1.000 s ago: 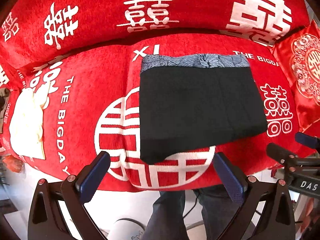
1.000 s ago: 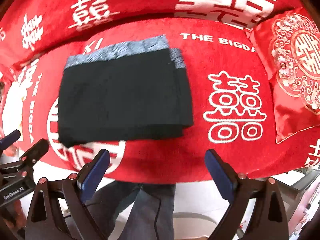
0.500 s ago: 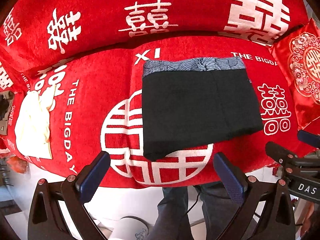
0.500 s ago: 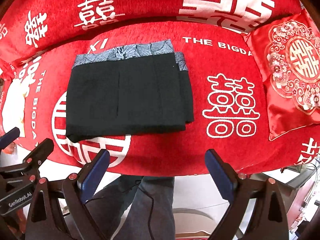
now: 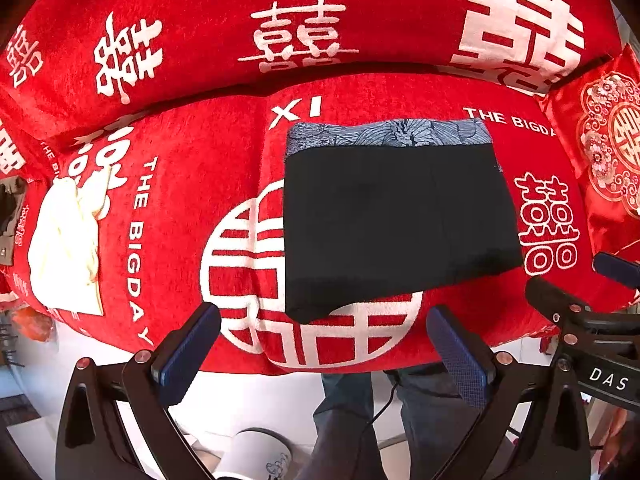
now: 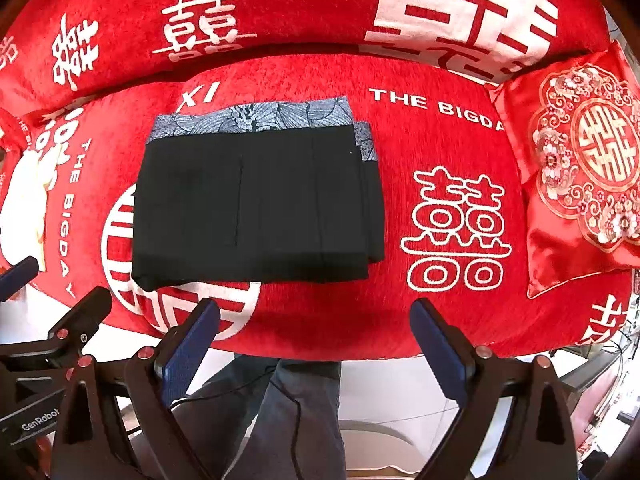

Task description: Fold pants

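The black pants (image 5: 396,224) lie folded into a flat rectangle on the red sofa seat (image 5: 192,184), with a blue-grey patterned waistband along the far edge. They also show in the right wrist view (image 6: 252,204), with lower layers peeking out on the right side. My left gripper (image 5: 324,344) is open and empty, held off the seat's front edge, apart from the pants. My right gripper (image 6: 316,340) is open and empty, also in front of the seat edge.
A cream cloth (image 5: 66,244) lies at the seat's left end. A red embroidered cushion (image 6: 580,176) rests at the right end. The red backrest (image 5: 320,20) rises behind. The person's legs (image 6: 288,420) and a white cup (image 5: 252,456) are below the seat edge.
Both grippers have drawn back a little from the seat, so the folded pants look slightly farther away. The pants have not moved.
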Available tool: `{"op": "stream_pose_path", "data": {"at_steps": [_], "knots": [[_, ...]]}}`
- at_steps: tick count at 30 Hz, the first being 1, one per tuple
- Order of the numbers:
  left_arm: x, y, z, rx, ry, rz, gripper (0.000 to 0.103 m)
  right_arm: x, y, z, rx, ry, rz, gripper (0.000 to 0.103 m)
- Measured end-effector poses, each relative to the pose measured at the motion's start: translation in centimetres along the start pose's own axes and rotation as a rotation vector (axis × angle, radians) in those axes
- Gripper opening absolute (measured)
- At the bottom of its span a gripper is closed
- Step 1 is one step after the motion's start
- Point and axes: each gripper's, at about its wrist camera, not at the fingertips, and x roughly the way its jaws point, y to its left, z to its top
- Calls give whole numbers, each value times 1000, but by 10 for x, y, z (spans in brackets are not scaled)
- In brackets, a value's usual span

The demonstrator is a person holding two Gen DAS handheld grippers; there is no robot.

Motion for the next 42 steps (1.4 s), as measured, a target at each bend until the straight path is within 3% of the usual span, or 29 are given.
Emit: {"op": "stream_pose_path", "data": {"at_steps": [36,42], "knots": [[4,-1,2,-8,1,-3,103,6,-2,5,1,22,1,97],[-1,-1,2,2,-37,6,103,9,-4,6,8,30,5,97]]}}
